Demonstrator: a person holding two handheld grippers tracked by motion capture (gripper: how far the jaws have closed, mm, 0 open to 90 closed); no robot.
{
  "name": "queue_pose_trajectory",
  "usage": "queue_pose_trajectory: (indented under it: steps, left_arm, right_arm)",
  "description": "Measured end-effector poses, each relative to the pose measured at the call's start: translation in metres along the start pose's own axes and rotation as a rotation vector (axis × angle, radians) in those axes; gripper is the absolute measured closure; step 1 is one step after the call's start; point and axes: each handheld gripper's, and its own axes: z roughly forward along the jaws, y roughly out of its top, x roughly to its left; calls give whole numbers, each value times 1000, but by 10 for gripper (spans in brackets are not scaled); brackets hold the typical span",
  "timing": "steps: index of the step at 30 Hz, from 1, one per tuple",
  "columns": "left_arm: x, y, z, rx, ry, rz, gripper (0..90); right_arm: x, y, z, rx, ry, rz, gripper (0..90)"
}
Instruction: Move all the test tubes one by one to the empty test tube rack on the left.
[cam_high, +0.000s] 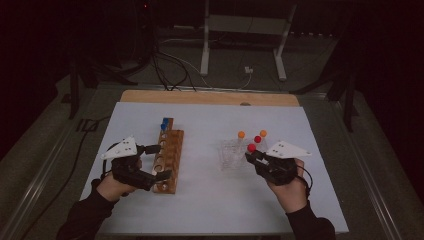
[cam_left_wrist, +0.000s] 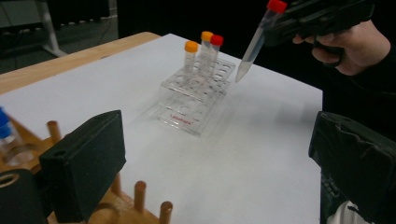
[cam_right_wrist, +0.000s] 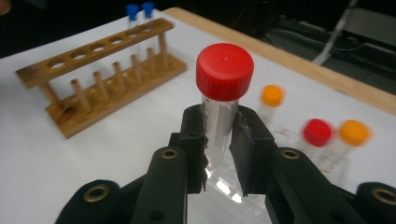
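Currently mid-transfer: right gripper (cam_right_wrist: 219, 140) pinches a red-capped tube (cam_right_wrist: 223, 93) just under its cap, tube lifted clear above the near edge of the clear rack (cam_left_wrist: 194, 100), tip hanging free. Three capped tubes remain in that rack. Left gripper (cam_high: 150, 162) jaws spread, nothing between them, flanking the near end of the wooden rack (cam_high: 169, 155) at 9 o'clock. Next move likely: carry tube toward 9 o'clock, stand it upright over an open hole, lower slowly
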Motion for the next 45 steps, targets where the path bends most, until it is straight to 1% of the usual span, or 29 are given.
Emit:
queue_pose_trajectory:
  steps: [2,4,5,7,9,14,18,21,23,26,29,31,34,35,37,38,39,40,45]
  left_arm:
    - [-1,0,4,11,-3,7,50]
    - [-3,0,7,15,-18,0,50]
    - [-4,0,9,17,-21,3,51]
    - [-6,1,12,19,-35,3,51]
    - [-8,1,15,14,-48,14,52]
    - [-13,-1,24,35,-66,14,57]
    - [-17,1,28,33,-88,19,68]
    - [-21,2,33,29,-107,31,79]
    - [-24,3,38,39,-120,39,100]
    - [-29,4,45,43,-146,55,150]
    - [-34,6,53,53,-164,68,173]
    - [-37,7,57,62,-173,81,213]
    - [-40,9,65,74,-177,95,269]
    - [-41,9,67,75,-183,92,291]
    - [-42,10,72,85,-176,99,347]
    - [-43,10,74,88,-182,101,372]
    - [-43,10,76,94,-185,109,401]
    - [-44,10,78,100,-176,116,419]
    - [-45,10,86,113,-184,130,525]
  right_arm:
    - [5,-1,5,13,22,-8,754]
    - [10,-3,9,24,45,-14,754]
    - [13,-3,11,32,57,-19,754]
    - [19,-5,16,44,82,-25,754]
    - [26,-7,22,57,110,-37,754]
    - [44,-10,34,84,164,-70,754]
    - [58,-12,42,110,200,-100,754]
    - [64,-13,47,119,222,-109,753]
    - [68,-14,49,125,231,-112,753]
    - [73,-15,51,133,245,-119,754]
    - [77,-15,52,135,257,-125,753]
    - [79,-15,51,135,266,-123,754]
    - [80,-14,50,132,273,-127,753]
    - [80,-14,50,131,273,-126,754]
    - [80,-14,50,132,275,-125,753]
    - [80,-14,50,132,275,-125,753]
    - [80,-14,50,132,276,-125,754]
    - [81,-14,49,132,278,-125,754]
    - [81,-14,49,133,281,-125,753]
